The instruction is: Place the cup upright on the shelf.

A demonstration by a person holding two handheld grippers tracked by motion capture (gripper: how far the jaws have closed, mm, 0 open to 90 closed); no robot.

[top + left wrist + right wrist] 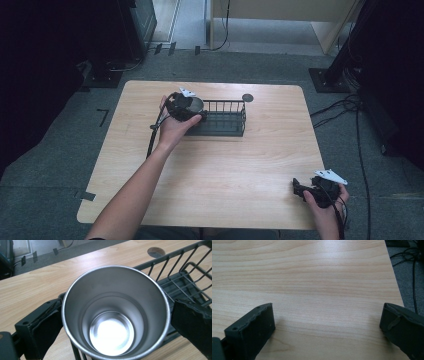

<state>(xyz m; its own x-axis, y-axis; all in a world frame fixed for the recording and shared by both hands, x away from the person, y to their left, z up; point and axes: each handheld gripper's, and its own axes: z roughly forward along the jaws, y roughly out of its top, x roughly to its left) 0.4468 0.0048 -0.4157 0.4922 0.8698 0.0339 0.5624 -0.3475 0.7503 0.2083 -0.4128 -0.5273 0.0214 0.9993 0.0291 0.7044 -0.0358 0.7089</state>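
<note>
**Setting the steel cup into the wire basket: let go cleanly, then lift away**

The wooden table carries the whole job; a dark cable hole sits at its far edge, right of centre; the black wire basket stands on the far half, its long side running left to right. The steel cup is upright at the basket's left end, mouth up and empty, its bright bottom plain in the left gripper view; whether its foot already rests on the basket floor I cannot tell, since the cup's own body hides it.

The left gripper straddles the cup from above with its jaws spread wide; the left pad stands right at the rim, the right one shows a sliver of gap, so I judge the cup released rather than squeezed. No earlier picture bears on this. To do the step well: keep the jaws fully apart; rise straight up so neither pad drags the rim and tips the cup; clear the basket's railing before swinging back toward the near side.

The right gripper waits at the near right corner, well apart from the basket; its jaws stand open over bare wood, grasping nothing; it is best left parked there.
</note>
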